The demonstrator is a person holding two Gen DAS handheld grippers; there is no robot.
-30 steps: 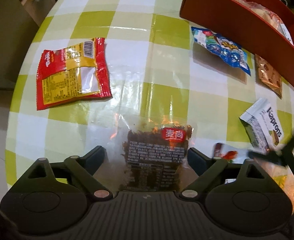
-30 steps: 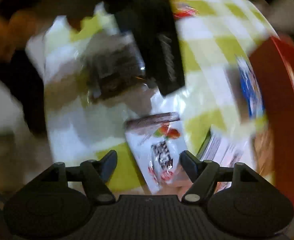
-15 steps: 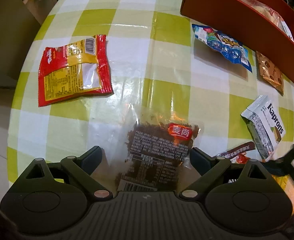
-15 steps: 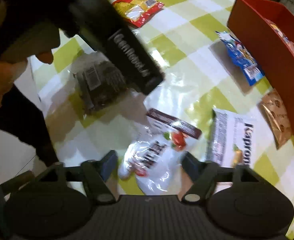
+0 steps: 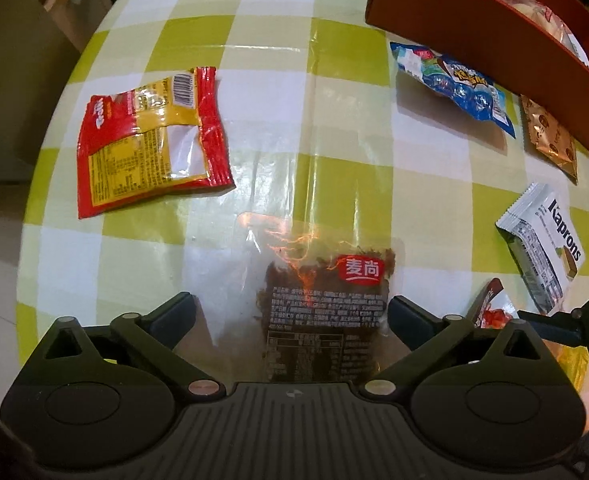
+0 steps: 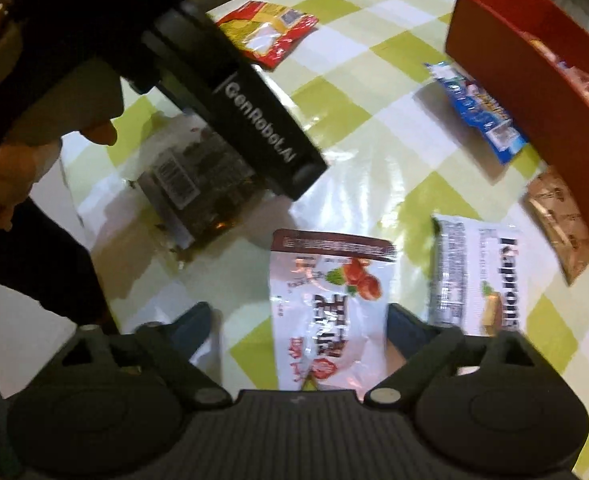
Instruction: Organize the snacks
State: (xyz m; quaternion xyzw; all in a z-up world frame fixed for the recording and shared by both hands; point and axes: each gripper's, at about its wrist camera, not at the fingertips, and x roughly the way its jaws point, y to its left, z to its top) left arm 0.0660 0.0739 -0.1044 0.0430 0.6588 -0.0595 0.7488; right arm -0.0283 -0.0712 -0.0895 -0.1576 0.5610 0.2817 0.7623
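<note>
Our left claw points straight down, jaws just widened, released; dark pouch lies flat between fingers, right pad just beside its edge. Our right claw just narrowed, not clenched; white pouch between fingers, right pad at its edge. On checked bench: red packet at 10 o'clock, blue packet at 1, red bin beyond.

Dried-meat pouch lay centred on the table, barcode packet at ten o'clock, box at two, Kaprons pack at three, strawberry sachet beside it.
</note>
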